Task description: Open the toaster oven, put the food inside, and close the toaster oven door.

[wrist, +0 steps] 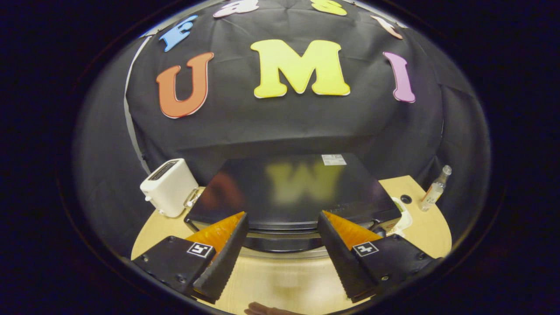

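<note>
Gripper (282, 227) held spread, nothing between fingers, above wooden worktop (280, 280). Toaster oven (293, 192) located just ahead of fingertips, glossy dark top seen from above, door side facing gripper; door state cannot be told. White toaster (168, 187) noted beside oven, small bottle (435, 189) on opposite side. Food not identified. Risk judged: handle missed on descent, oven pushed back across worktop.

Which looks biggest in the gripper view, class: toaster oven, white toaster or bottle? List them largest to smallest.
1. Toaster oven, just beyond the open gripper.
2. White toaster, beside the oven.
3. Bottle, on the oven's other side.
The gaps are wide, so nearness does not blur the order.
</note>
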The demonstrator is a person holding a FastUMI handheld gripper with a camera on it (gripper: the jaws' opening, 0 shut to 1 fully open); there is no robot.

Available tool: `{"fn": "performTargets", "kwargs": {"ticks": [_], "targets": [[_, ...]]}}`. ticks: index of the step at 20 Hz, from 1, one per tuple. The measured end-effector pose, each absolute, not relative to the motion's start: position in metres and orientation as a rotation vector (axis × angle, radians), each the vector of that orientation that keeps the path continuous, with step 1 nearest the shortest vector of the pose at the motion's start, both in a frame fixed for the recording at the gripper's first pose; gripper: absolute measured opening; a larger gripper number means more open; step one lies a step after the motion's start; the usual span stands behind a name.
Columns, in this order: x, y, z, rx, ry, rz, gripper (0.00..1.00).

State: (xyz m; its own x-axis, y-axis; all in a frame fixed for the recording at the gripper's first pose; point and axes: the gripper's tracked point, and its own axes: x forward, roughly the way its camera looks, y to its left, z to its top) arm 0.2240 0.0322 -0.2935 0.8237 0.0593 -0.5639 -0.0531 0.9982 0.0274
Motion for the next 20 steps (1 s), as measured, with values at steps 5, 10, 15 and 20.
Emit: {"fn": "performTargets", "kwargs": {"ticks": [5, 10, 15, 20], "targets": [[0.223, 0.037, -0.298, -0.077, 0.549, 0.045, 1.0], [0.217, 0.037, -0.3, -0.027, 0.527, 0.013, 1.0], [0.188, 0.032, -0.307, -0.03, 0.531, 0.021, 1.0], [0.142, 0.028, -0.324, -0.052, 0.482, 0.031, 1.0]]}}
